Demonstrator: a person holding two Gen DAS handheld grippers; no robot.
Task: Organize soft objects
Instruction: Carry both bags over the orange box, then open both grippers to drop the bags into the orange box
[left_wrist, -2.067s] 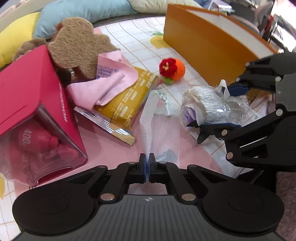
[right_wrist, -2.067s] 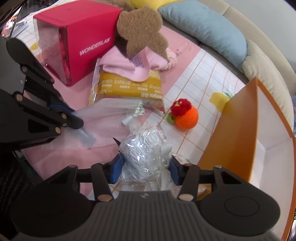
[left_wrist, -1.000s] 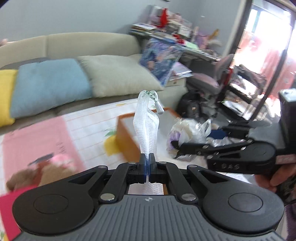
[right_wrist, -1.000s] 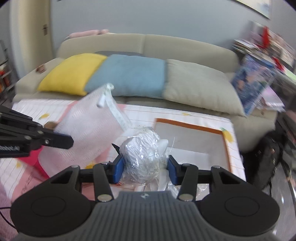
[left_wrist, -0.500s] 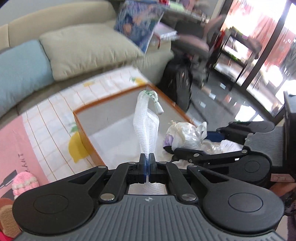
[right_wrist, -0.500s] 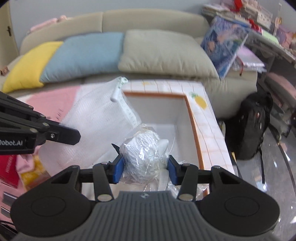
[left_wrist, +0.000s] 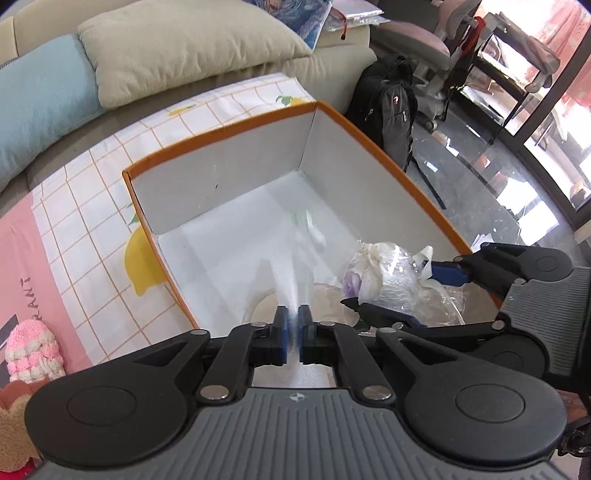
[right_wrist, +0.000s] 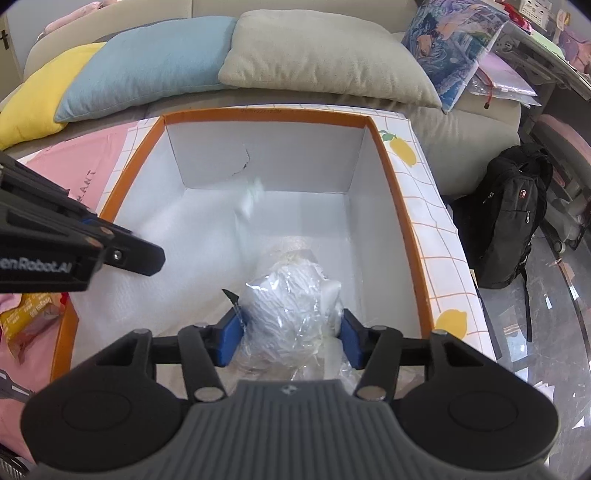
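Left wrist view, our listing from left to right. We note a pink and white knitted item (left_wrist: 31, 352) on the pink part of the tablecloth (left_wrist: 92, 206). Next, the orange box (left_wrist: 147, 236), open-topped with white inner walls. Our left gripper (left_wrist: 291, 334) stands over the box's near edge; its jaws are opening, a narrow gap showing, and the white mesh bag (left_wrist: 295, 273) runs blurred between them down into the box. We cannot tell whether the pads touch the mesh. To the right, our right gripper (left_wrist: 399, 288) has the plastic-wrapped white bundle (left_wrist: 384, 273) between its blue pads. Further right, a black backpack (left_wrist: 388, 107) on the floor.

Right wrist view, same order. Yellow cushion (right_wrist: 40, 88), blue cushion (right_wrist: 147, 59), beige cushion (right_wrist: 325, 55) on the sofa. The left gripper's finger (right_wrist: 122, 251) enters at the left. The right gripper's jaws are opening, the bundle lying between the pads above the box floor, both pads against its wrapping.
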